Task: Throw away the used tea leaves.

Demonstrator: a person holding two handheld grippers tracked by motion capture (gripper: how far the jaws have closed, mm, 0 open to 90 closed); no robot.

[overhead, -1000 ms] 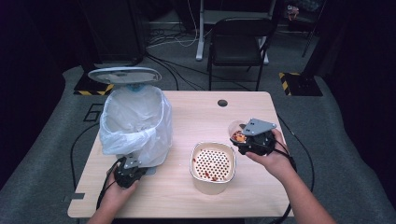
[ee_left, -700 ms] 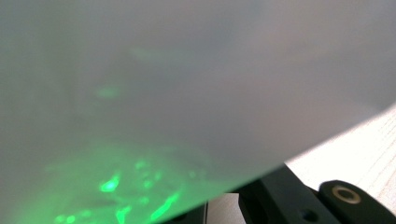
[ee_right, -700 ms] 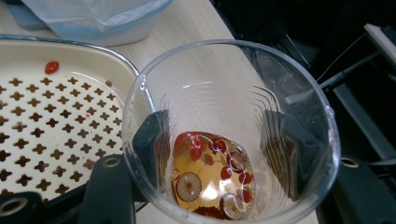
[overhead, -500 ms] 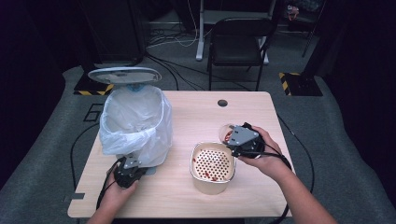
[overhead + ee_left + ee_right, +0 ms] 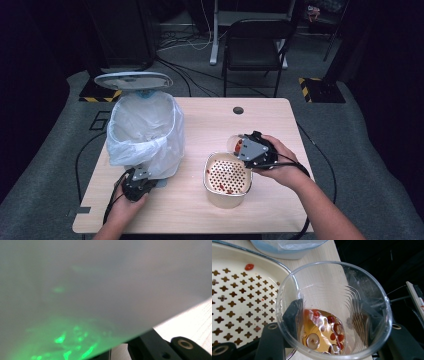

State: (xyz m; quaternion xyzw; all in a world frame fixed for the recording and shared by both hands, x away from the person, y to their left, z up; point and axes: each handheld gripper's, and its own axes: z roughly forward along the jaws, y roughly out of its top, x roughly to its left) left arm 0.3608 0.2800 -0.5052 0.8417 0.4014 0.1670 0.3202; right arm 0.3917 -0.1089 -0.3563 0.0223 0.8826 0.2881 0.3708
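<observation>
Your right tool (image 5: 248,148) is clamped on a clear plastic cup (image 5: 334,312), one jaw pressed on each side of its wall, and the cup sits tilted just beside the far right corner of the cream strainer tub (image 5: 226,200), near the right edge of the bench (image 5: 200,210). Its jaws have just been closing a little on the cup.

That cup is thin and light, and I judge it will buckle if you squeeze harder; the ribbed wall already looks slightly bowed where the jaws bear on it. It is also smooth and wet inside, so it may slip if you ease off. Hold it low on the wall, as you do now, where the ribs stiffen it.

The cup holds a shallow pool of amber liquid (image 5: 319,337) with red berries (image 5: 334,327) and some pale round slices lying in it. The strainer tub has a perforated tray (image 5: 234,302) on top, with a few red bits caught on it.

Your left tool (image 5: 136,182) is closed together at the near foot of the lidded bin (image 5: 142,130), at the left of the bench. The bin wears a white plastic liner (image 5: 145,145), soft and loose, and its lid (image 5: 132,80) stands open. What lies inside the bin I cannot tell.
</observation>
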